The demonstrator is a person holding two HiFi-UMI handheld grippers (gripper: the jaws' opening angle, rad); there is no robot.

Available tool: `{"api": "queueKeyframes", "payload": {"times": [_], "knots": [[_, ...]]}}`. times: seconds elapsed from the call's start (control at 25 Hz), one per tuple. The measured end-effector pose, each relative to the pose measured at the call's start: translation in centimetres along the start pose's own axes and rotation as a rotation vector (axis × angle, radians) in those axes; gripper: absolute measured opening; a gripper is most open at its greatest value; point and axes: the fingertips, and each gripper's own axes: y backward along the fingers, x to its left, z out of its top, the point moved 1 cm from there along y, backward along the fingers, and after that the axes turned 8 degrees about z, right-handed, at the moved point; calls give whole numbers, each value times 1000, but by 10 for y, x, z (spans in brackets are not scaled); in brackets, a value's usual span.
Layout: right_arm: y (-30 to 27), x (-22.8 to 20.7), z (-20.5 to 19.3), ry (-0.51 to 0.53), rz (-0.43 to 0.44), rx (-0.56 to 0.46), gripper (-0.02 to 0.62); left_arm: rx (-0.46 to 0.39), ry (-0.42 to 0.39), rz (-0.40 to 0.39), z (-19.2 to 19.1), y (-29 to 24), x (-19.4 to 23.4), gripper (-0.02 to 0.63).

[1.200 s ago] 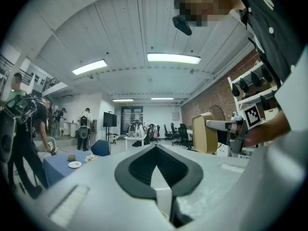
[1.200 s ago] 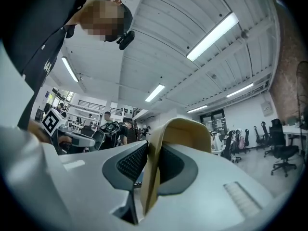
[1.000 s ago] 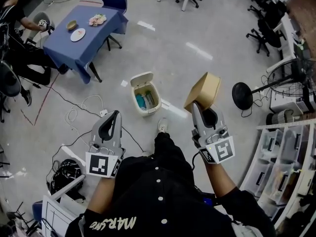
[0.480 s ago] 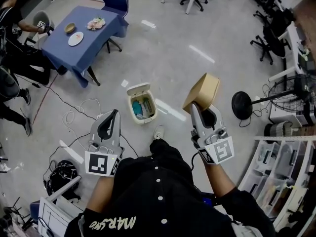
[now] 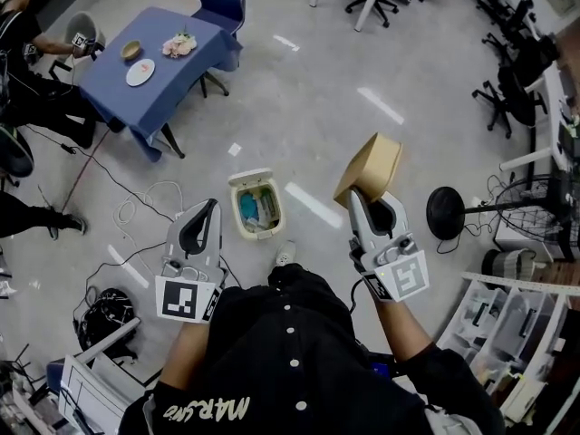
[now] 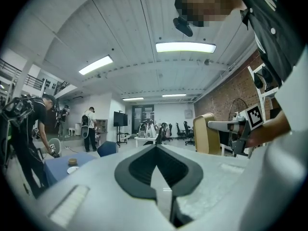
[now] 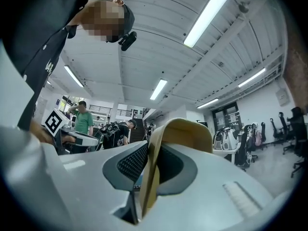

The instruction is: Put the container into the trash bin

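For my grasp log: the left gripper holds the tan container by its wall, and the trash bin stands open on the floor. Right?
Wrong gripper: the right gripper holds the tan container by its wall, as the right gripper view shows; the left gripper is shut, empty. The trash bin stands open on the floor.

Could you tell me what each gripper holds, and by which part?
The right gripper pinches the tan cardboard container by one wall; the left gripper holds nothing.
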Motion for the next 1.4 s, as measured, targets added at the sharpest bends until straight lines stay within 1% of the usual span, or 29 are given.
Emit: {"api": "queueKeyframes", "payload": {"times": [0.12,0.32,0.52,0.64,0.8,0.96,1.12,1.24,1.4], "knots": [[-11,-13,-3,-7,28,-5,67,0,-12,11,0,-13,-3,0],[-21,-34,-8,-10,68,-1,66,3,-7,58,2,-31,-5,0],[-34,-37,-17,-35,109,3,64,23,-6,83,-2,-37,-2,0],[-43,-34,-18,-70,132,-15,64,44,-4,96,-6,-37,4,0],[-53,-25,-26,-75,151,12,63,52,-1,108,-9,-34,14,2],[-58,-13,-43,-54,171,75,61,70,9,97,-16,-35,23,2],[-71,0,-46,-86,183,85,61,96,23,85,-22,-30,29,0],[-83,10,-64,-77,219,123,60,106,35,88,-30,-27,39,2],[-105,31,-93,-87,268,175,58,152,55,99,-52,-18,52,2]]}}
